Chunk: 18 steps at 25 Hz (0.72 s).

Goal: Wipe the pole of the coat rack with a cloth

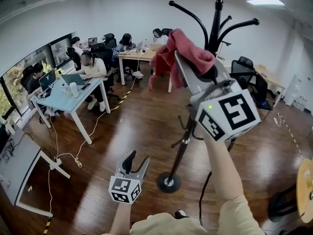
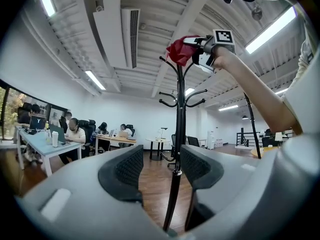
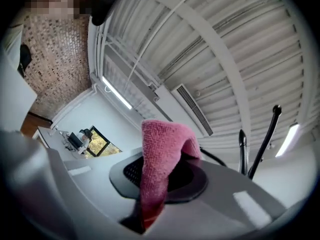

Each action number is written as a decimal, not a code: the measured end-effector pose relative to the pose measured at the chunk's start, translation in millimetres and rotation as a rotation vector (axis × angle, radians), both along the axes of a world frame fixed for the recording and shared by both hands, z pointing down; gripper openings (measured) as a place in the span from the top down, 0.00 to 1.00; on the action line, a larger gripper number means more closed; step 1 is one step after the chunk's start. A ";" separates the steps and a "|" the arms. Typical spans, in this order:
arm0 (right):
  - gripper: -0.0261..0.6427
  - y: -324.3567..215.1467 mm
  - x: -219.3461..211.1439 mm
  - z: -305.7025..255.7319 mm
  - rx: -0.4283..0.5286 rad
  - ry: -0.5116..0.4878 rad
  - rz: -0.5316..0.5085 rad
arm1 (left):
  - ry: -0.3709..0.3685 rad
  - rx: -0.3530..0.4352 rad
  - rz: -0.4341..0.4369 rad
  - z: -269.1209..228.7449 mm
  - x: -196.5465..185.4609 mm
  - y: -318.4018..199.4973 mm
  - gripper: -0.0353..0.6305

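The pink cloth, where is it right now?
In the head view the pink cloth sits right of centre, clamped in the right gripper, raised beside the coat rack's pole near its hooks.

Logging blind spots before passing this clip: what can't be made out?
Head view: whether the cloth touches the pole; the right gripper covers that spot.
Left gripper view: the rack's base, hidden by the left gripper.
Right gripper view: the pole's lower part, behind that gripper's body.

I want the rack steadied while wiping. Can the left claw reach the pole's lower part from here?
Probably yes: the left claw is open, the pole lines up ahead between its jaws with nothing in the way; the right claw holds the cloth up high.
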State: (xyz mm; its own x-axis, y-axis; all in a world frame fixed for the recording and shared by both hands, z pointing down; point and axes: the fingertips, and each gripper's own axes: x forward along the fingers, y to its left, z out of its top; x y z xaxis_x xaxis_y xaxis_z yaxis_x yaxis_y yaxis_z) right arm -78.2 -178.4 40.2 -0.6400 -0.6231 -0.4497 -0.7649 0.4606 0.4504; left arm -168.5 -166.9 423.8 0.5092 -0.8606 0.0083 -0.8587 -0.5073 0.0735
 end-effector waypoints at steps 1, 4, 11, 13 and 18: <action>0.89 -4.9 10.4 -10.3 0.004 -0.003 0.017 | 0.002 0.001 0.004 -0.6 2.4 0.2 0.61; 0.89 -34.5 19.4 -13.4 -0.072 0.100 0.004 | 0.006 0.001 0.018 0.6 9.2 1.4 0.61; 0.90 -110.6 40.7 52.4 -0.293 0.399 0.142 | 0.007 -0.009 0.040 3.0 18.1 0.6 0.61; 0.90 -120.2 57.3 65.3 -0.320 0.452 0.213 | 0.004 -0.012 0.044 4.8 19.5 0.3 0.61; 0.91 -150.1 92.8 98.3 -0.373 0.617 0.451 | 0.003 -0.024 0.060 11.2 26.3 -2.6 0.61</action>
State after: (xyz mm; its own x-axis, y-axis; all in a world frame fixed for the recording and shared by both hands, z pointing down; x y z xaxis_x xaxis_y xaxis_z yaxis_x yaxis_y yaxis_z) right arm 14.5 -328.6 138.4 -0.3581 -0.9154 0.1841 -0.5780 0.3722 0.7262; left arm -142.2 -169.5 435.0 0.5598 -0.8282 0.0267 -0.8266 -0.5558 0.0890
